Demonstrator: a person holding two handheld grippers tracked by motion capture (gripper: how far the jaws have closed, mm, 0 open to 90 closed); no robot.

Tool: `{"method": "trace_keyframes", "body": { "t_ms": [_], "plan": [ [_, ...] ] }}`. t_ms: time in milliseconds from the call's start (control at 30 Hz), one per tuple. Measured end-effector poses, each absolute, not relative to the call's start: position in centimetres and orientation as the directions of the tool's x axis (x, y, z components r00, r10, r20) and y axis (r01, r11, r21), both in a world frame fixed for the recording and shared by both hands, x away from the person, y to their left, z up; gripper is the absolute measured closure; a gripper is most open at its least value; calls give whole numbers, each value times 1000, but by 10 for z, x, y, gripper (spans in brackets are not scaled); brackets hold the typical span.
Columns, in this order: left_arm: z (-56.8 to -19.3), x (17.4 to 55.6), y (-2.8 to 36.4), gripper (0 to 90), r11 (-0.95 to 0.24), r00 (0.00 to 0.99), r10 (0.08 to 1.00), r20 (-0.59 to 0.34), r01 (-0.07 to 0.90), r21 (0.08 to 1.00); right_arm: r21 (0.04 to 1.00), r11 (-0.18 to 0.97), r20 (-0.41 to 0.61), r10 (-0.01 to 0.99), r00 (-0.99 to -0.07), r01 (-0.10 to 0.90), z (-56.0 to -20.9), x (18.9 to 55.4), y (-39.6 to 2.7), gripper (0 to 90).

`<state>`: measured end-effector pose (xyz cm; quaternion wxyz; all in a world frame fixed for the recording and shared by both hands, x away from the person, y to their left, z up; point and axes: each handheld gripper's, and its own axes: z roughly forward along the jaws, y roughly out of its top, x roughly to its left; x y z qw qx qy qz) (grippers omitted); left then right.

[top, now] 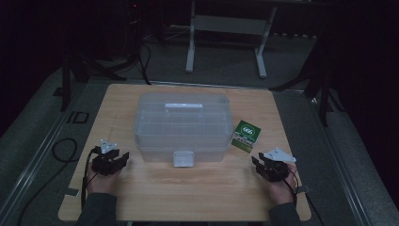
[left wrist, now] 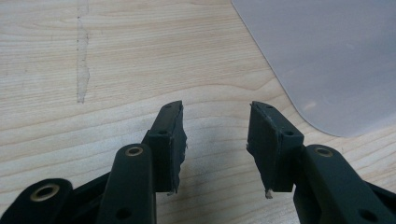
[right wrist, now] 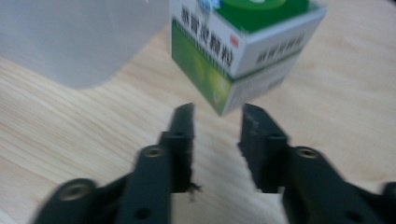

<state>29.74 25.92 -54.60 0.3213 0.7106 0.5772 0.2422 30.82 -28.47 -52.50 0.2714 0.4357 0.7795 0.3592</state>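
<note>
A clear plastic storage box (top: 181, 125) with a lid and a front latch (top: 183, 159) stands in the middle of the wooden table (top: 188, 197). A small green and white carton (top: 246, 136) lies just right of it. My left gripper (top: 123, 158) rests on the table near the box's front left corner (left wrist: 327, 60), jaws open and empty (left wrist: 215, 126). My right gripper (top: 257, 163) sits at the front right, open with nothing between its jaws (right wrist: 217, 126), pointing at the carton (right wrist: 243, 51) a short way ahead.
Dark floor surrounds the table, with a white frame stand (top: 226, 42) behind it and cables (top: 63, 150) on the left. Bare wood lies in front of the box between the two hands.
</note>
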Motion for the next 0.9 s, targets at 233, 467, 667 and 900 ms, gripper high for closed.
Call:
{"method": "trace_keyframes", "body": {
  "t_ms": [233, 467, 667, 900],
  "plan": [
    [-547, 300, 258, 566, -130, 234, 971, -43, 672, 729, 813, 375, -112, 852, -511, 446, -504, 316, -280, 900],
    [-546, 300, 258, 571, -129, 237, 970, -48, 672, 730, 830, 370, -138, 862, -488, 418, -479, 350, -273, 898],
    [-545, 300, 257, 597, -138, 245, 969, -41, 670, 730, 817, 374, -138, 866, -480, 439, -471, 388, -265, 899],
    [-545, 300, 257, 606, -145, 249, 968, -37, 671, 727, 786, 350, -92, 881, -463, 510, -474, 433, -261, 900]
  ]
}}
